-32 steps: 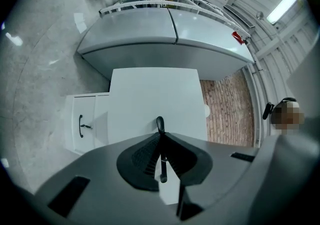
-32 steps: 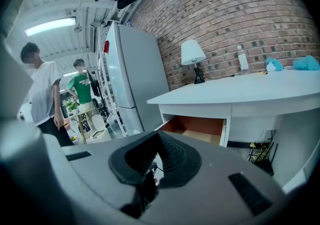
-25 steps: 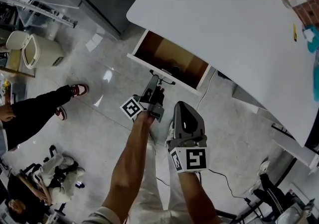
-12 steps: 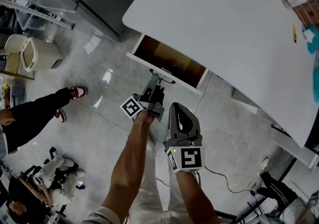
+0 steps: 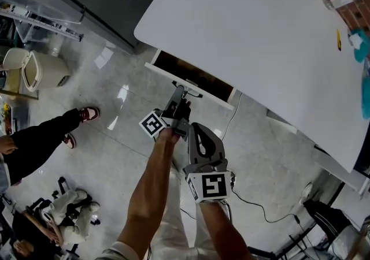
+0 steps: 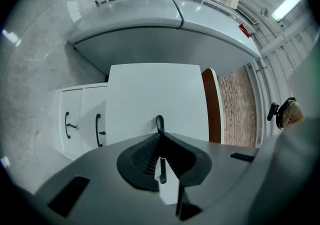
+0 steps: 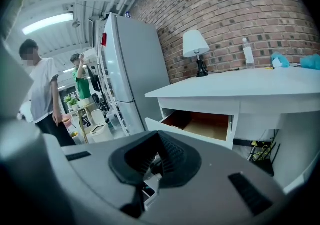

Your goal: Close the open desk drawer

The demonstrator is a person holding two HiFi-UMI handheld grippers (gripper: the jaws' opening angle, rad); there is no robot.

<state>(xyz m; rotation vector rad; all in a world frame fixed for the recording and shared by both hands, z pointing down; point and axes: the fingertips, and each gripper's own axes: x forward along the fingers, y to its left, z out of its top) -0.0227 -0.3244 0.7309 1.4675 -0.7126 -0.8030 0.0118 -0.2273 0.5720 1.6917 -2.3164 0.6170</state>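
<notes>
Upper middle of the head view: drawer (image 5: 162, 73), open by a narrow dark slot, tucked under the near edge of the white surface (image 5: 260, 39); at its white front, left gripper (image 5: 180, 89), fingers shut on the black handle (image 6: 159, 123), just now closed a little tighter. In the left gripper view: handle pinched between the fingertips at centre, drawer front filling the middle, a brown strip of the inside at right centre; at lower left, two cabinet handles (image 6: 98, 130) on white doors. Just below and right of the left gripper in the head view: right gripper (image 5: 194, 130), apart from the drawer; in its own view, fingers together at the tips, nothing between them. Right gripper view, right of centre: drawer with its brown inside showing below the surface; on the surface, lamp (image 7: 195, 45) and bottle (image 7: 248, 53) against a brick wall; fridge (image 7: 135, 69) at left of centre. Left edge of the head view: a person (image 5: 40, 137) in dark trousers and red shoes on the grey floor; bin (image 5: 29, 71) above.
</notes>
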